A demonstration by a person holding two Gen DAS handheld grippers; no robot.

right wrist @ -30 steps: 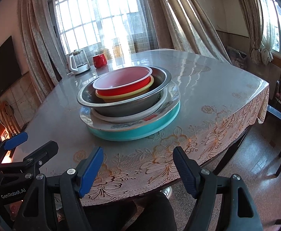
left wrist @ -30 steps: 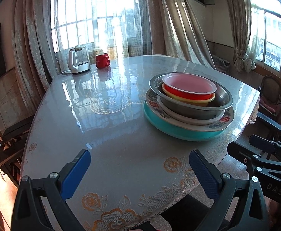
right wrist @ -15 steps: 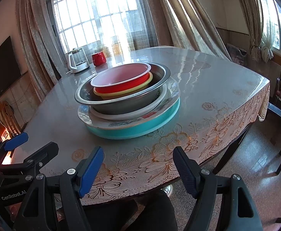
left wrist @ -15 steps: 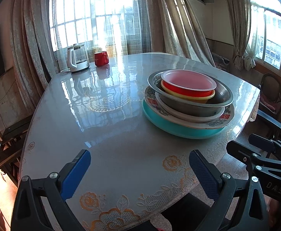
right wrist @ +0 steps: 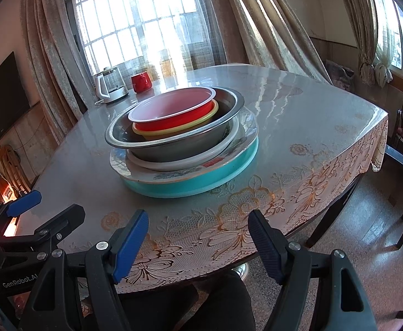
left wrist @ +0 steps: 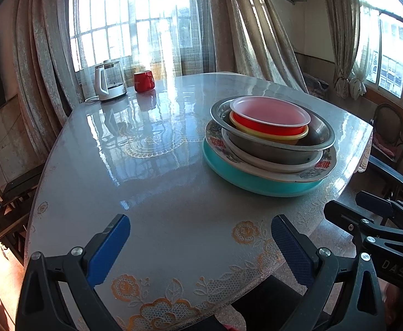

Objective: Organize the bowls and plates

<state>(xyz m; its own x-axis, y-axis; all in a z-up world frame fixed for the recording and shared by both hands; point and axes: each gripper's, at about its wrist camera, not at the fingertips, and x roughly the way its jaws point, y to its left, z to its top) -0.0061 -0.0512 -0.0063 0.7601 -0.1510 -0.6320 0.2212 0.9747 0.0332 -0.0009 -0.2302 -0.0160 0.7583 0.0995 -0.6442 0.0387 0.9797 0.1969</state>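
One stack of dishes stands on the table. From the bottom: a teal plate (left wrist: 259,180) (right wrist: 201,183), a flowered plate (left wrist: 323,165) (right wrist: 229,160), a white plate (right wrist: 174,164), a steel basin (left wrist: 273,146) (right wrist: 174,143), a yellow bowl (left wrist: 270,135) (right wrist: 174,132) and a red bowl (left wrist: 267,118) (right wrist: 174,113). My left gripper (left wrist: 200,244) is open and empty above the near table edge, left of the stack. My right gripper (right wrist: 198,237) is open and empty at the table edge, in front of the stack.
A glass kettle (left wrist: 109,81) (right wrist: 109,85) and a red mug (left wrist: 143,81) (right wrist: 141,82) stand at the far edge by the window. The table (left wrist: 146,179) has a lace cloth under a glossy cover. Chairs (left wrist: 389,138) stand at the right.
Both grippers have drawn back and risen slightly, staying open. The stack has not moved.
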